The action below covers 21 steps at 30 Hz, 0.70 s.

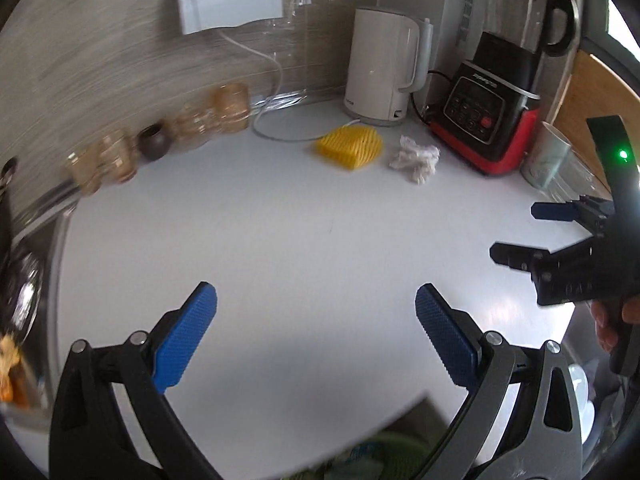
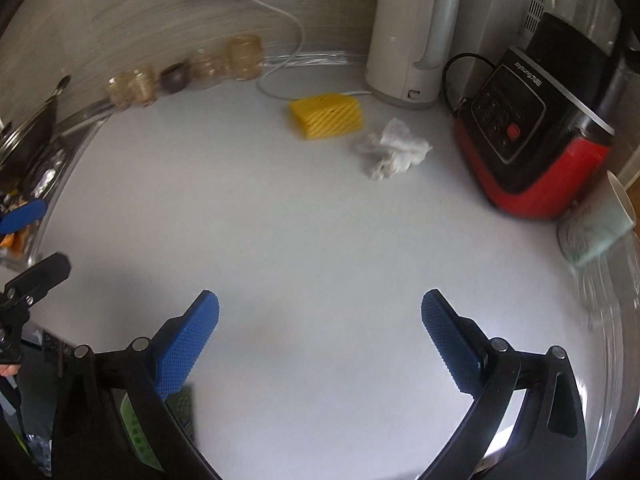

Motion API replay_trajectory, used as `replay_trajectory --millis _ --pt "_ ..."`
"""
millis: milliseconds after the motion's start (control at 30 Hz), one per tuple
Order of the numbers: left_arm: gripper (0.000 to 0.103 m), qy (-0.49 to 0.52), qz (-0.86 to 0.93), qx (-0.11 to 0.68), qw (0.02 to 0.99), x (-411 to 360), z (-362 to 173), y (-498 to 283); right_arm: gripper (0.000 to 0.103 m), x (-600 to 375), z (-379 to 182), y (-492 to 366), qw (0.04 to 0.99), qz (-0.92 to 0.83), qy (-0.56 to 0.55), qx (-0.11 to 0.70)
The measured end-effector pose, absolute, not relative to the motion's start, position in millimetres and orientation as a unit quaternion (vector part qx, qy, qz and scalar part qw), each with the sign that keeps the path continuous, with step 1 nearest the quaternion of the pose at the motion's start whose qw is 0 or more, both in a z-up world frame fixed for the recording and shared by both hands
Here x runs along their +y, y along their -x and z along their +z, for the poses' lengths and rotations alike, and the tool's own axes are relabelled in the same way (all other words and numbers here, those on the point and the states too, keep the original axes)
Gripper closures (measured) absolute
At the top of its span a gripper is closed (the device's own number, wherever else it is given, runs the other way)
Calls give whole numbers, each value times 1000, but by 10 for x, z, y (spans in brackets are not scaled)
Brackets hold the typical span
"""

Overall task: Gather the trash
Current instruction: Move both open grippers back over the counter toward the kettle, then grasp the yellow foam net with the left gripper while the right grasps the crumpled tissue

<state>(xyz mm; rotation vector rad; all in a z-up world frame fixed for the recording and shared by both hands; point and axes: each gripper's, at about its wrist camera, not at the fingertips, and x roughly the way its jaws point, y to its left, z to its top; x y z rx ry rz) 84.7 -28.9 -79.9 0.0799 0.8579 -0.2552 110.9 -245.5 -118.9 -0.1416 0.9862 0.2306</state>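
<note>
Trash here is one crumpled white tissue (image 2: pixel 394 151) on the white counter (image 2: pixel 304 240), and we place everything else by it. Just beside it, on the wall side, lies a yellow sponge (image 2: pixel 326 115); behind that stands a white kettle (image 2: pixel 408 36). A red-and-black blender base (image 2: pixel 532 136) sits near the tissue's other side. We see the left gripper (image 1: pixel 316 334) and right gripper (image 2: pixel 320 342) both hanging well short of the tissue, jaws spread wide (nothing between them).
</note>
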Motion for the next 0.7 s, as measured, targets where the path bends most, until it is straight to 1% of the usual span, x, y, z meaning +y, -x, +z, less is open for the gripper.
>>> replay_trajectory --millis 133,333,567,700 --pt "8 -35 -136 419 897 -578 -895 -1331 3 -2612 -1277 -1522 870 117 71 473" --pt "8 -80 -150 420 892 -1042 -1181 -2131 3 -2891 -1436 -2059 873 120 70 467" --pt "8 -90 -169 427 884 -1325 -1454 -2909 3 -2939 -1651 -2646 873 148 70 459" --pt "8 -112 -180 425 880 -1463 -1578 -3270 3 -2971 -1729 -2929 874 159 68 454"
